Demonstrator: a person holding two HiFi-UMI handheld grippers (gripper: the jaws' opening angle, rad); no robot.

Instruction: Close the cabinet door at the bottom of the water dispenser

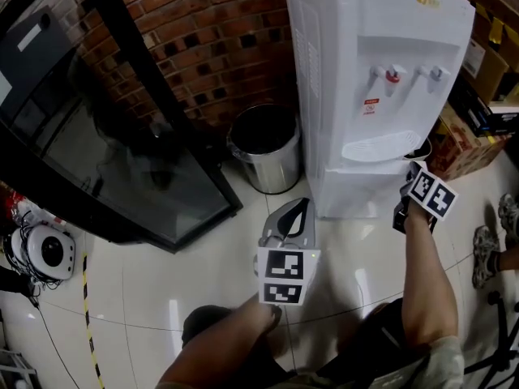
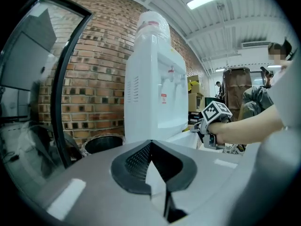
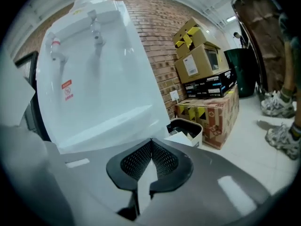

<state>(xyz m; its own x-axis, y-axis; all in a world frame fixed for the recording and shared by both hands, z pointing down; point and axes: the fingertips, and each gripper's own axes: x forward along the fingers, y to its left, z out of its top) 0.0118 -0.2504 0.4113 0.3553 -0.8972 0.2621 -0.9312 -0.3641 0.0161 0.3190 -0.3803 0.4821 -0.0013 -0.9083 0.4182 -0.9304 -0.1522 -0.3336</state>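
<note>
The white water dispenser (image 1: 365, 63) stands against the brick wall. Its lower cabinet door (image 1: 357, 191) faces me as a plain white panel, and I cannot tell whether it sits flush. My right gripper (image 1: 409, 177) is shut with nothing in it, at the door's right edge beside the dispenser's base; contact is not clear. In the right gripper view the shut jaws (image 3: 151, 141) point along the dispenser's front (image 3: 99, 79). My left gripper (image 1: 302, 205) hangs shut and holding nothing over the floor, short of the dispenser's left corner. The left gripper view shows its jaws (image 2: 150, 142), the dispenser (image 2: 155, 84) and the right gripper (image 2: 210, 121).
A steel waste bin (image 1: 263, 146) stands left of the dispenser, and a glass-fronted cabinet (image 1: 105, 136) further left. Cardboard boxes (image 1: 466, 140) are stacked to the right, with a small white bin (image 3: 188, 128) in front of them. A person's shoes (image 1: 495, 241) are at the right edge.
</note>
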